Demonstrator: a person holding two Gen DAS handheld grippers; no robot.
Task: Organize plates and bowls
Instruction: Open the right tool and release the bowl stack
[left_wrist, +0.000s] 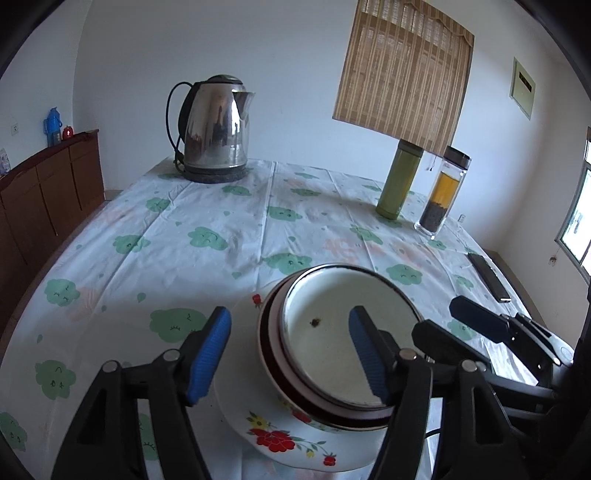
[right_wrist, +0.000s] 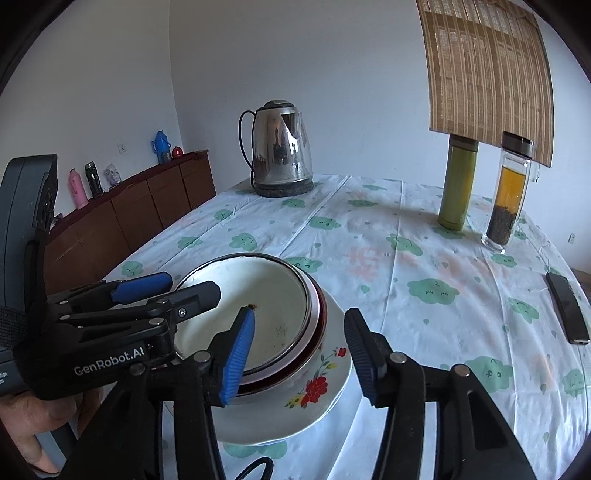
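A stack of bowls (left_wrist: 332, 354) is seen resting on a floral plate (left_wrist: 280, 435) on the table (left_wrist: 184, 229). The stack is straddled from opposite sides by the left gripper (left_wrist: 290, 354) and right gripper (right_wrist: 299, 354); both are held wide open, nothing gripped.

Black grippers (left_wrist: 288, 354); ribbed blue pads (right_wrist: 238, 356); white "GenRobot.AI" lettering

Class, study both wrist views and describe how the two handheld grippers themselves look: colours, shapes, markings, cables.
Both the left gripper and the right gripper have black angular linkage frames with silver pivot pins and two fingers tipped with ribbed blue pads. The right view shows white "GenRobot.AI" lettering on the left gripper's body, and a black cable below.
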